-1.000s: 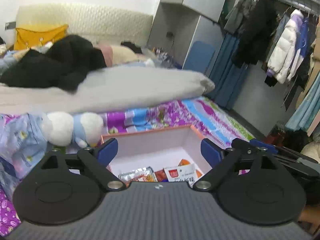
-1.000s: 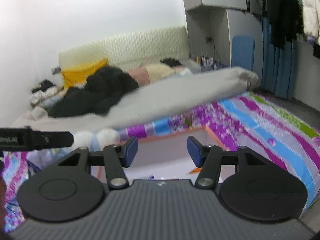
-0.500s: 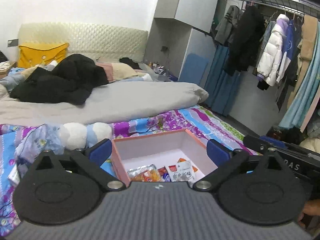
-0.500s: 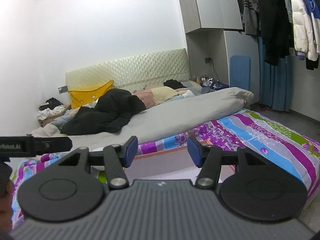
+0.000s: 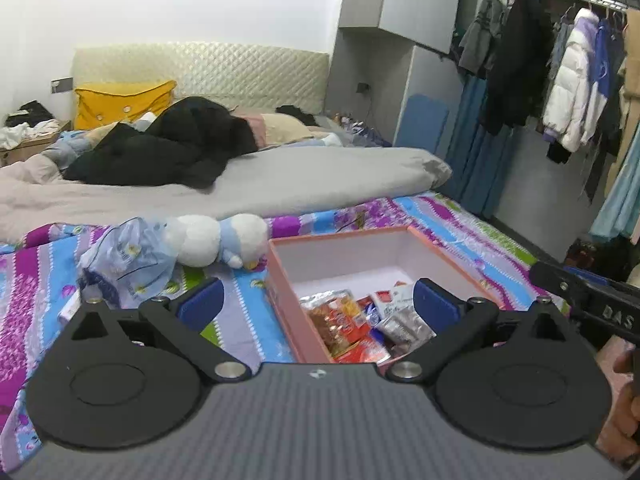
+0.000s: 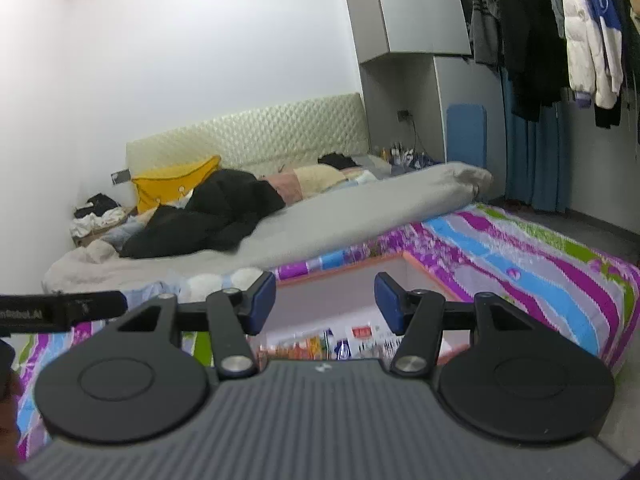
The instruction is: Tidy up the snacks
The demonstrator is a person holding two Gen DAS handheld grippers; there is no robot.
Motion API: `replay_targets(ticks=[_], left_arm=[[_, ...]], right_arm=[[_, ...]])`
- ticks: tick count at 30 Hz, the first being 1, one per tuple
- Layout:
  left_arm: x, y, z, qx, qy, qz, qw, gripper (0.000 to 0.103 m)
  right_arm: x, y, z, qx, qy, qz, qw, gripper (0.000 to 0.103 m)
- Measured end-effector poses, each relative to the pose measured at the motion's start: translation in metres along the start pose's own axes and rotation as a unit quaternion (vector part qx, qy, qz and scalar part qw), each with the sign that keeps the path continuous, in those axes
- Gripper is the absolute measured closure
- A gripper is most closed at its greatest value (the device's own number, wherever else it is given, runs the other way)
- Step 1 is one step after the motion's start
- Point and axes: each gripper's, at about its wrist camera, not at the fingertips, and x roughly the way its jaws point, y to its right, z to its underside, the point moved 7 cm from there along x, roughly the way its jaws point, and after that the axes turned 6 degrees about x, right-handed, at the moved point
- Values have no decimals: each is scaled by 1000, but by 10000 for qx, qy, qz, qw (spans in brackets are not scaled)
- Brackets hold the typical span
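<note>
Both tools tilted slightly down toward the pink box (image 5: 372, 240) at 12 o'clock: left tool (image 5: 318, 304) freshly spread wide, empty; right tool (image 6: 325, 300) half-spread, released.

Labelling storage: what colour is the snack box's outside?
Salmon pink outside, white inside, on the box; clearest in the left wrist view.

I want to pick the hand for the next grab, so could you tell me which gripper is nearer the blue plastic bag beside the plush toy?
Left. The left gripper hangs open just in front of the blue plastic bag; the right gripper points over the pink box, farther off.
</note>
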Motion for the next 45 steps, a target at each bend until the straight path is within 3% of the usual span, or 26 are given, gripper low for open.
replay_targets(ticks=[10, 23, 30, 45], left_arm=[[2, -8, 20, 97, -25, -402, 9991, 1], [12, -10, 46, 156, -487, -634, 9967, 0], [13, -8, 49, 149, -547, -673, 9961, 0], [7, -7, 51, 92, -570, -726, 9957, 0]], right_arm=[[2, 13, 53, -39, -433, 125, 9990, 46], [7, 23, 73, -5, -833, 164, 9964, 45], [7, 26, 69, 40, -812, 65, 9967, 1], [11, 22, 69, -119, -994, 30, 9950, 0]])
